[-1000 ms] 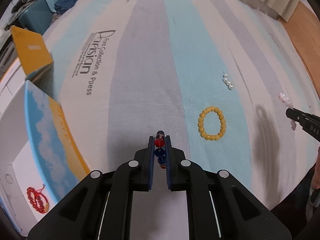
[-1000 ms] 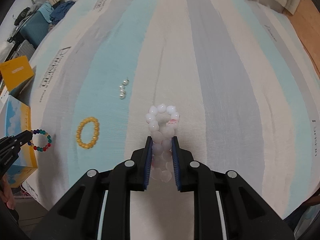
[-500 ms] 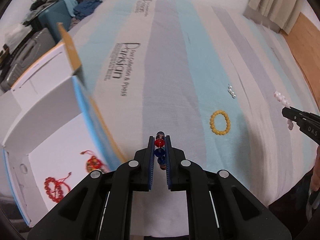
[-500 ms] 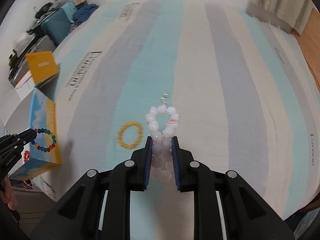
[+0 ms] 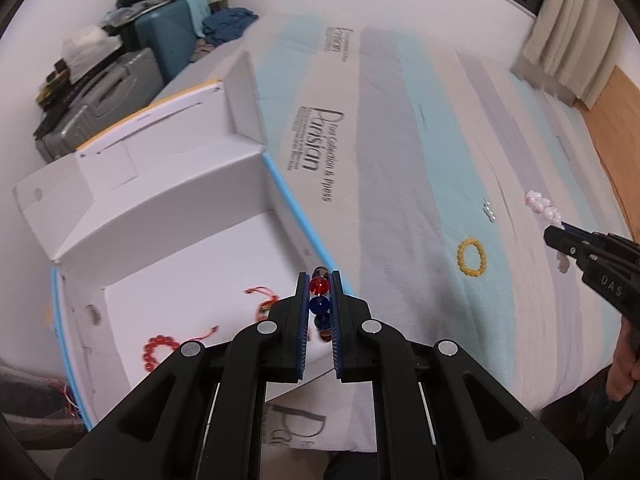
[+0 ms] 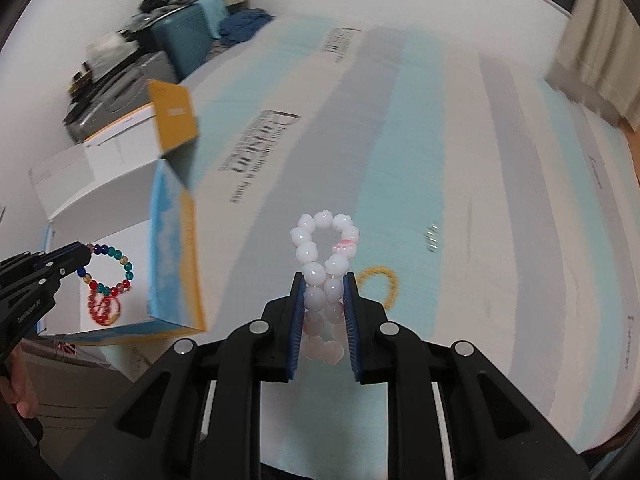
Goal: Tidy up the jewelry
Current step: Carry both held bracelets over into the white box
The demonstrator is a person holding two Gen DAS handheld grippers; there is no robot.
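My left gripper [image 5: 319, 280] is shut on a multicoloured bead bracelet [image 5: 319, 286], held above the near right edge of the open white box [image 5: 168, 216]. In the right wrist view that bracelet [image 6: 110, 268] hangs over the box [image 6: 172, 264]. My right gripper [image 6: 323, 280] is shut on a white-pink bead bracelet [image 6: 324, 240], held above the bed. It also shows in the left wrist view [image 5: 540, 206]. Two red bracelets [image 5: 160, 350] lie inside the box. A yellow bead bracelet [image 5: 473, 257] and small pearl earrings [image 5: 489, 211] lie on the striped sheet.
The striped bed sheet [image 5: 400, 140] fills the middle and right. Suitcases and clothes [image 5: 132, 56] stand beyond the box at the far left. A curtain [image 5: 568, 28] and wooden floor [image 5: 616, 96] are at the far right. The box's flaps stand up.
My left gripper has swung left with the multicoloured bracelet, from over the sheet to over the box's edge. My right gripper, still holding the white-pink bracelet, has shifted left toward the box.
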